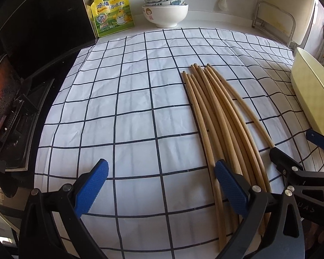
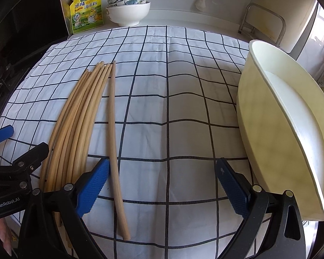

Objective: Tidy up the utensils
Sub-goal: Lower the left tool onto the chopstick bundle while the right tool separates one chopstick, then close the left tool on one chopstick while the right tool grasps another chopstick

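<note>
Several wooden chopsticks lie side by side on the checked cloth, tips pointing away from me. My left gripper is open, its right finger resting over the near ends of the bundle. In the right wrist view the bundle lies left of my right gripper, which is open. One chopstick lies apart from the rest, just inside the right gripper's left finger. A cream oval container stands at the right edge of the cloth.
Stacked bowls and a yellow seasoning pouch stand at the back by the wall. A black stove borders the cloth on the left. A metal rack stands at the back right. The cream container is close to the right gripper.
</note>
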